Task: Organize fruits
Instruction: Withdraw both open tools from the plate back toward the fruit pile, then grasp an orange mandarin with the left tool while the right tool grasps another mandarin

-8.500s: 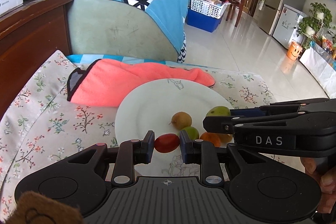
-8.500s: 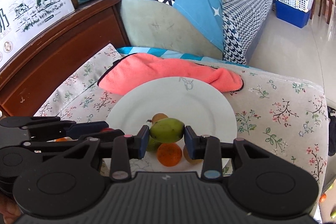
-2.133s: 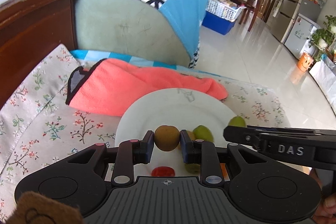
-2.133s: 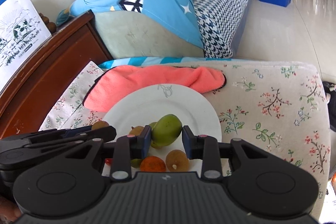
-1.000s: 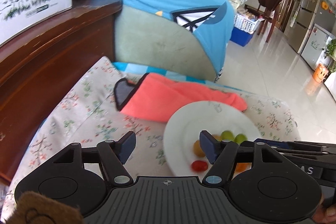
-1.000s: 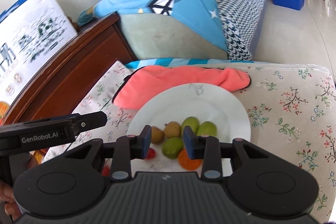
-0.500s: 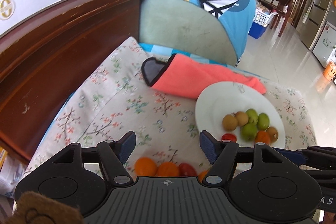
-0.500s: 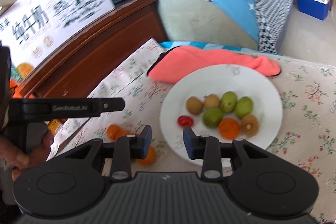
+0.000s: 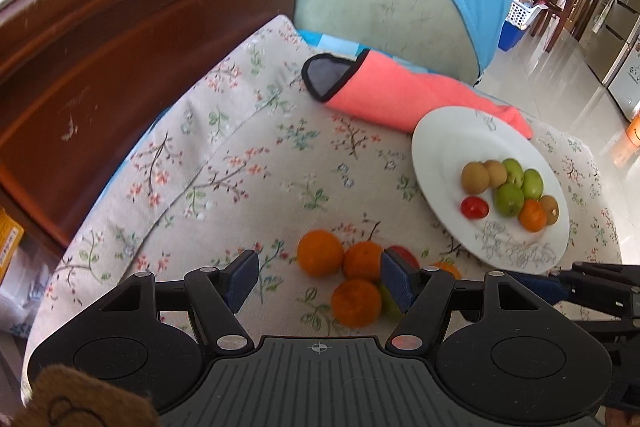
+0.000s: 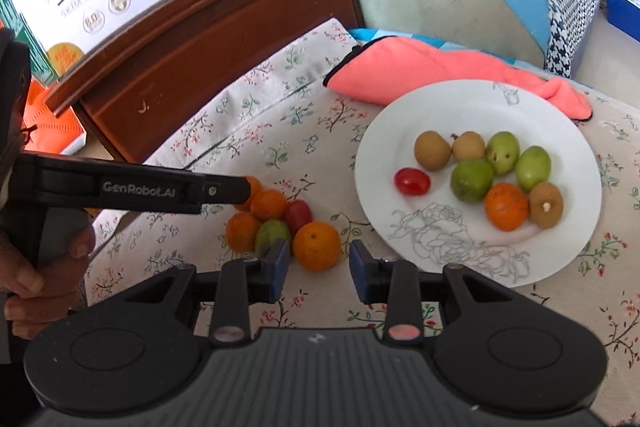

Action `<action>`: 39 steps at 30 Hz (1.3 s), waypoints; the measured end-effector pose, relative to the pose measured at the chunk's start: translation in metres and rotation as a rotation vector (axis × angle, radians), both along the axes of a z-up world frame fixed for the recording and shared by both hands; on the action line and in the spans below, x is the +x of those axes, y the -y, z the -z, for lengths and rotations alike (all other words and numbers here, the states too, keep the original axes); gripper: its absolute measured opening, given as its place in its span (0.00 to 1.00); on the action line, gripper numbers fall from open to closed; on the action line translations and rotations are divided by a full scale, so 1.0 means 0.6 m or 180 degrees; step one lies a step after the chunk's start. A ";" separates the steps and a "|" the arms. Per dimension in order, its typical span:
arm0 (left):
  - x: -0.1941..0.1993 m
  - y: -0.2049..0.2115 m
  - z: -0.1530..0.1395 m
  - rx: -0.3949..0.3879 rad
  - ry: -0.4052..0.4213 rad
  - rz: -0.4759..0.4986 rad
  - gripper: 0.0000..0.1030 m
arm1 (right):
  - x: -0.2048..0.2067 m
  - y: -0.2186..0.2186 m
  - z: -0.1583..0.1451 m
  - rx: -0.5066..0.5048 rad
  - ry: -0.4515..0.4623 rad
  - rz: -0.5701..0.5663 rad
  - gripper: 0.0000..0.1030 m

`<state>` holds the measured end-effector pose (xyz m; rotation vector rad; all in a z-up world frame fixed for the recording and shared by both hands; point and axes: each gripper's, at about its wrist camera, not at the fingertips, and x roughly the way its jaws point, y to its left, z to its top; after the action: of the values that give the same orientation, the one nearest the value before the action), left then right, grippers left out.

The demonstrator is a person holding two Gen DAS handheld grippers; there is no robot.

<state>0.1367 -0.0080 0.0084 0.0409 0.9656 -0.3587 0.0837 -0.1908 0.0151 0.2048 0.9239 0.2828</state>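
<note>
Both of our grippers have pulled back from the white plate (image 10: 472, 99) and now hang over the loose heap of fruit on the flowered table cover (image 9: 280, 155), which tells us the last two pieces are delivered and another round of picking is starting. Two seconds ago the left gripper (image 9: 318, 277) was clamped on a brown fruit and the right gripper (image 10: 318, 259) on a green one; now the jaws of both stand apart with nothing between them, the left set spread wide. The plate, in the right half of the right wrist frame, carries eight pieces: a red tomato (image 10: 412, 181), three green fruits, three brown ones and a small orange (image 10: 506, 206). The unsorted pile (image 10: 276, 219) lies lower centre of that frame, just beside the plate's left rim: several oranges, one green fruit and one red one, touching each other. The nearest orange (image 10: 317, 245) sits just ahead of the right jaws; in the left wrist view two oranges lie between the spread jaws, low in the frame. We judge the job a little past halfway. The pink towel (image 10: 440, 71) lies behind the plate, as before.
</note>
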 end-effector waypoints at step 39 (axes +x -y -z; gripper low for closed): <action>-0.037 0.015 0.041 0.0452 0.0142 0.0695 0.65 | 0.012 -0.009 0.022 -0.0130 -0.0186 -0.0105 0.32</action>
<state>0.1147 -0.0167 -0.0160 0.2840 0.9433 -0.4874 0.0910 -0.1856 0.0017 0.1612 0.9908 0.2893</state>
